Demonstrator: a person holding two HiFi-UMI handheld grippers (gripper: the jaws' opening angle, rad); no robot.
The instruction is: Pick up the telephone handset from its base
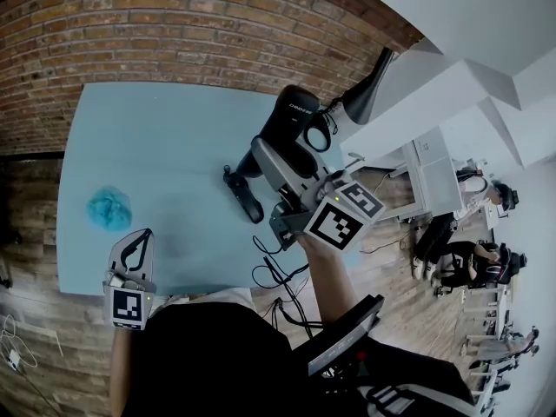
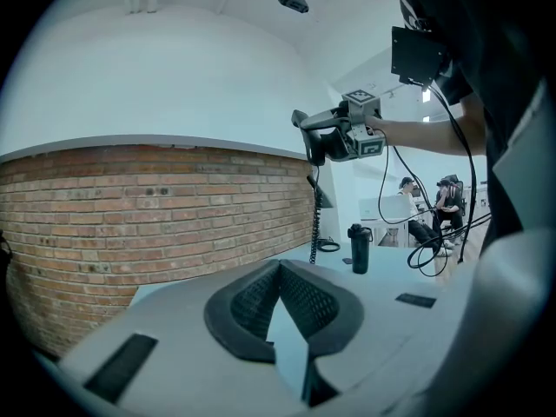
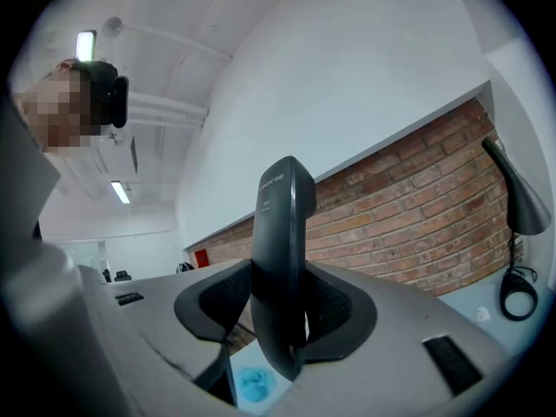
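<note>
Black handset stands upright in the right tool, whose jaws are clamped on its middle. In the head view it hangs in the air well above the pale blue table, touching nothing else. The phone's base cannot be made out in any view, so how far the handset is from it is unclear. The left tool rests low at the table's near edge, its jaws together at the tips with nothing between them. I judge the pick-up done in substance; what is left is only to keep the grip steady.
</note>
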